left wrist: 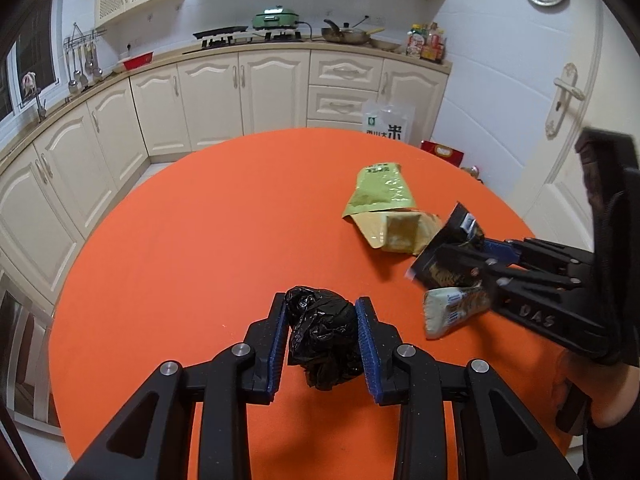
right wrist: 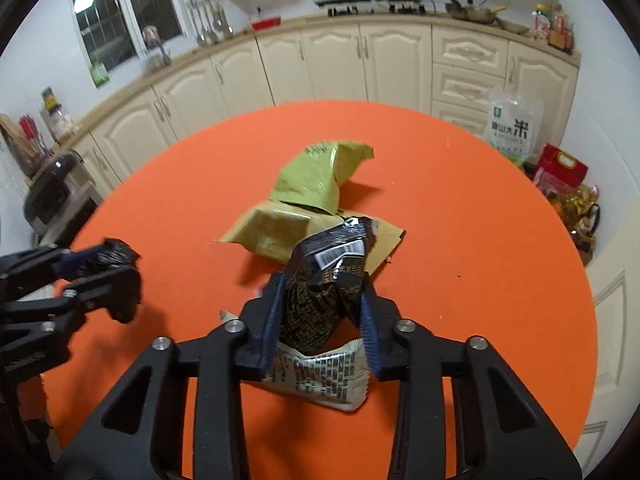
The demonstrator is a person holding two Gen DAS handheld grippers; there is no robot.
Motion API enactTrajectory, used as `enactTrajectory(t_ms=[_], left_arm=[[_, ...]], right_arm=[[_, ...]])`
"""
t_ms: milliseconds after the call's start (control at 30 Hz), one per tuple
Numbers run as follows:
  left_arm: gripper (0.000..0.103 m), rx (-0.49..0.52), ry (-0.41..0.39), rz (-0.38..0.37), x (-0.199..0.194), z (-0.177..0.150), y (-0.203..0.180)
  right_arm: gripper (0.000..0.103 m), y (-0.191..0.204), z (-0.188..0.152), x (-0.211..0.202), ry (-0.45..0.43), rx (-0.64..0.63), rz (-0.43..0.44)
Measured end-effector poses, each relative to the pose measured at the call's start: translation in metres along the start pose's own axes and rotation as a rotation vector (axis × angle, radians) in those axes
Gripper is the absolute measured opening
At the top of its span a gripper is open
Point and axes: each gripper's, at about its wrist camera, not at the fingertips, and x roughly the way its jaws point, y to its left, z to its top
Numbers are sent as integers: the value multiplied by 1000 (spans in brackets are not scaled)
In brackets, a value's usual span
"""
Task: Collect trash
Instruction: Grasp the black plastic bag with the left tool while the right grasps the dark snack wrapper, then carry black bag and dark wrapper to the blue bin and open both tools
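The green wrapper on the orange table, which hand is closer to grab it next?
Probably the right. The green wrapper lies just beyond the right gripper, though it's shut on a black snack packet. The left gripper, gripping a crumpled black bag, sits farther away.

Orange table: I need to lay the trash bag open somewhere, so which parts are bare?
The orange table is bare on its whole window-side half, beyond the crumpled black bag in the left gripper. It is crowded on the door side: green pouch, tan pouch, black wrapper in the right gripper, white wrapper.
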Motion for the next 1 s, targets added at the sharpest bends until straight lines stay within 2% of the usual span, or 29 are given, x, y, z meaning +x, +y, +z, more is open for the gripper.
enactTrajectory(t_ms=[233,433,600,767,867,1000], left_arm=[[29,16,-28,-7,-25,-6,-25],[29,65,-64,-29,-53,-16,-69],[29,142,-80,-76,-72,-34,-133],[30,233,-60,-157,-78,-55,-206],[30,295,-36,-215,-77,-68,-254],[30,375,10,-254,-60,-81,-311]], right_arm=[[21,5,-11,-43,-69,10,45],[21,-8,-31,-100,-141,31,61],[21,-28,-66,-161,-195,52,24],[22,-64,-112,-215,-223,101,-52],[22,-90,-144,-238,-216,142,-100],[22,-121,-184,-253,-187,202,-157]])
